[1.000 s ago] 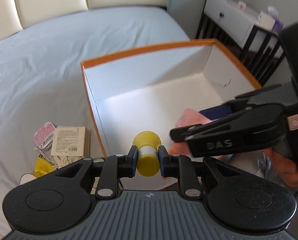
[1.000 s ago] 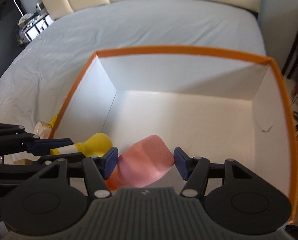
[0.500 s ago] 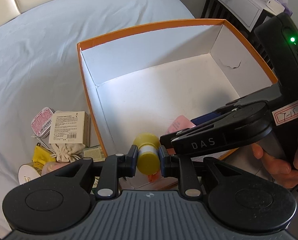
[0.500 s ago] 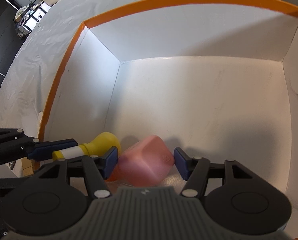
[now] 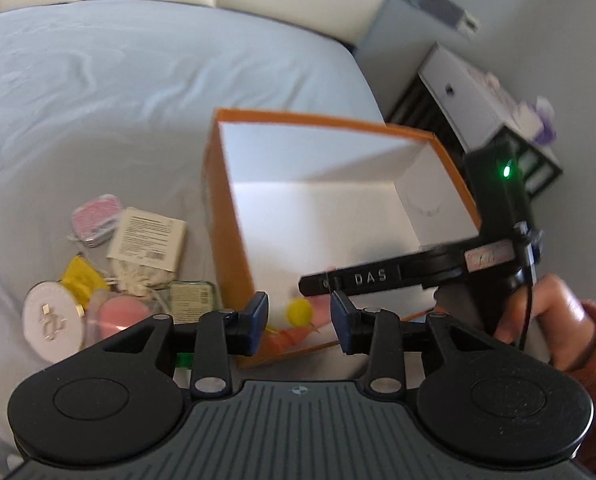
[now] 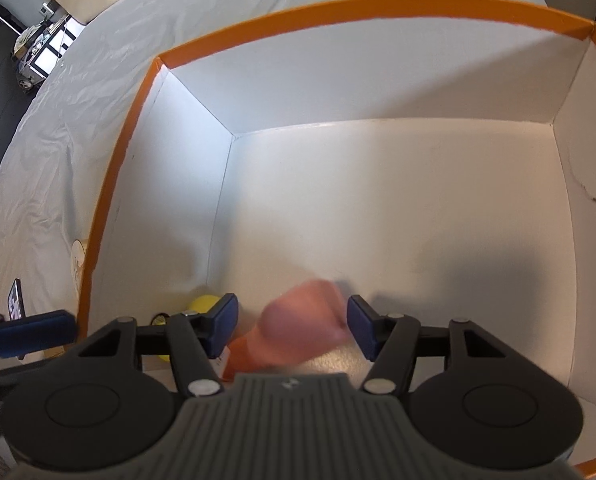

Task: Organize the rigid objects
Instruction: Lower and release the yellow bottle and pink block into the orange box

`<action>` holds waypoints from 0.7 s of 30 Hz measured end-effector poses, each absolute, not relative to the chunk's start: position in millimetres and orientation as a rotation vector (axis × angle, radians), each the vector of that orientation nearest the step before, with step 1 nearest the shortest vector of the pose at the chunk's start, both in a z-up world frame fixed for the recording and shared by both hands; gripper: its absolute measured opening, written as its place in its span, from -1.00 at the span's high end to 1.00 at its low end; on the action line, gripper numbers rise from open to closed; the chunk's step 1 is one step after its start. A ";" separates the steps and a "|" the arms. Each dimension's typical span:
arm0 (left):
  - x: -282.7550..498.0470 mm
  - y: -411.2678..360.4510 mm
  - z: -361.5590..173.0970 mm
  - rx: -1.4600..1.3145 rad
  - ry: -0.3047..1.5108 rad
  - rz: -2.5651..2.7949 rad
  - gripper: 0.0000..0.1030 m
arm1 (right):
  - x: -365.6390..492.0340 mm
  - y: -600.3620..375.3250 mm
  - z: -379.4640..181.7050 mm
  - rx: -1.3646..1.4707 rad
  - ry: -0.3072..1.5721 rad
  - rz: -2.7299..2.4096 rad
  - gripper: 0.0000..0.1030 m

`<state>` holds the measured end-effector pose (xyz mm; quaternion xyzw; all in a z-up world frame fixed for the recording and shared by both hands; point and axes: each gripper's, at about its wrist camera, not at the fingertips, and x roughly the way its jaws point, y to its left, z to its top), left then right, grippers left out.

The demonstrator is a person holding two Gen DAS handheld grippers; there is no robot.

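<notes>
The left tongs (image 5: 299, 322) have just been opened, nothing clamped, so the yellow bottle (image 5: 300, 312) lies loose in the box (image 5: 321, 121), near corner. The pink bottle (image 6: 303, 326) sits between the right tongs (image 6: 290, 329), apparently not pinched, long axis pointing back toward them.

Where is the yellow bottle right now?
The yellow bottle lies in the box's near left corner, beside the pink bottle, free between the open left gripper's jaws.
</notes>
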<state>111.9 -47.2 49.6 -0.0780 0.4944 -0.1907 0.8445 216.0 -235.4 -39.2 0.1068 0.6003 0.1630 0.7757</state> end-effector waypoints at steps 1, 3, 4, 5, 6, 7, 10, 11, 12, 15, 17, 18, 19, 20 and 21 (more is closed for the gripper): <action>110.0 -42.8 51.5 -0.173 1.032 -0.386 0.16 | 216.8 -231.4 -39.5 0.223 1.298 0.354 -0.16; 108.2 -33.9 52.6 -0.188 1.019 -0.352 0.16 | 218.3 -222.3 -39.4 0.172 1.287 0.345 -0.06; 107.7 -30.3 51.9 -0.196 1.019 -0.341 0.16 | 217.1 -219.0 -39.2 0.148 1.280 0.343 -0.05; 107.5 -27.0 50.1 -0.205 1.023 -0.330 0.16 | 217.2 -215.8 -39.2 0.134 1.276 0.339 -0.02; 107.4 -23.9 48.1 -0.212 1.027 -0.321 0.16 | 217.3 -213.4 -39.1 0.125 1.274 0.338 0.02; 107.4 -22.1 46.4 -0.218 1.031 -0.315 0.16 | 217.1 -211.6 -39.1 0.121 1.272 0.342 0.03; 107.0 -18.5 41.4 -0.236 1.041 -0.306 0.16 | 212.6 -222.3 -39.0 0.165 1.261 0.361 0.09; 106.6 -17.9 40.3 -0.243 1.044 -0.307 0.16 | 213.8 -223.9 -37.5 0.173 1.258 0.360 0.14; 106.9 -18.2 39.7 -0.248 1.046 -0.308 0.16 | 216.1 -223.2 -37.0 0.177 1.256 0.358 0.21; 103.7 -15.9 40.0 -0.252 1.042 -0.309 0.16 | 221.0 -215.5 -33.9 0.167 1.239 0.362 0.24; 103.7 -13.4 39.7 -0.255 1.043 -0.300 0.16 | 223.0 -207.1 -33.0 0.137 1.224 0.366 0.24; 103.4 -11.6 38.9 -0.255 1.045 -0.292 0.16 | 223.9 -203.7 -33.0 0.126 1.217 0.367 0.24; 103.6 -9.7 37.7 -0.254 1.049 -0.280 0.16 | 223.9 -201.3 -33.1 0.118 1.212 0.368 0.24; 103.9 -7.9 36.5 -0.252 1.052 -0.268 0.16 | 223.6 -199.3 -32.2 0.114 1.209 0.369 0.24; 104.1 -5.8 35.1 -0.248 1.054 -0.257 0.16 | 224.2 -198.5 -32.6 0.113 1.205 0.372 0.24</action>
